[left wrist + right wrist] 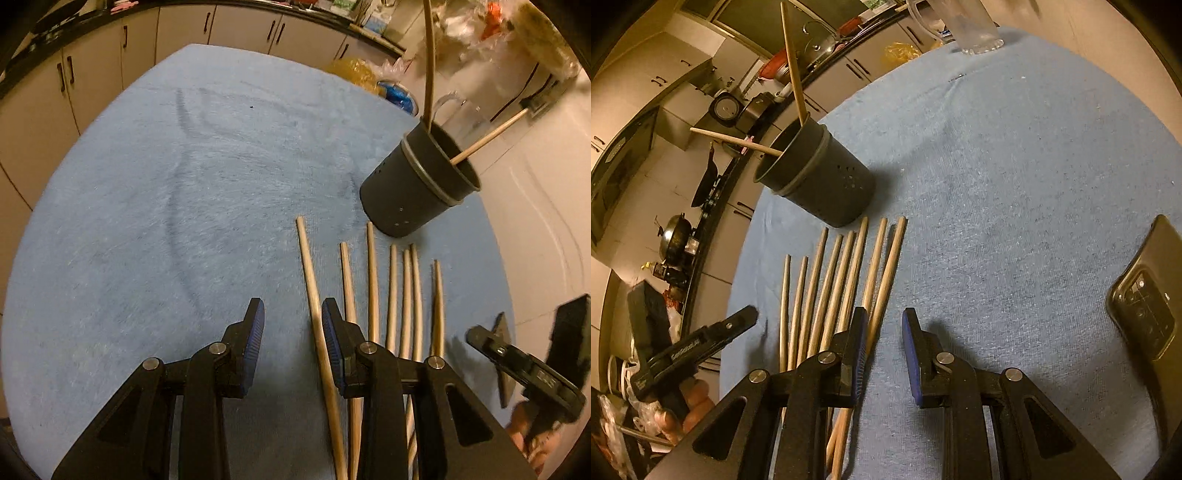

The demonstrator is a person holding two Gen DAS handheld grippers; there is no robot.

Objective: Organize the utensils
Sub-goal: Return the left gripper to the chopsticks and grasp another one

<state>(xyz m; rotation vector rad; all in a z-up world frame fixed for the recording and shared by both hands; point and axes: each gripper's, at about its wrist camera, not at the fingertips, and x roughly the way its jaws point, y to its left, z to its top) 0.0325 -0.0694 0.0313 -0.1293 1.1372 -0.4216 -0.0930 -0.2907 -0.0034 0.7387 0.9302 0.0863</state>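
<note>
Several wooden chopsticks (373, 291) lie side by side on the blue cloth, tips toward a dark grey utensil cup (419, 181) that holds two chopsticks. My left gripper (291, 321) is open and empty, its right finger beside the leftmost chopstick (314, 295). In the right wrist view the chopsticks (834, 284) lie left of centre, below the cup (816, 177). My right gripper (884, 328) is open and empty, its left finger over the rightmost chopstick (886, 273).
The blue cloth (184, 184) covers a round table. A clear glass jug (967, 26) stands at the far edge. A black phone (1145, 295) lies on the cloth at the right. Kitchen cabinets (92, 74) and a cluttered counter ring the table.
</note>
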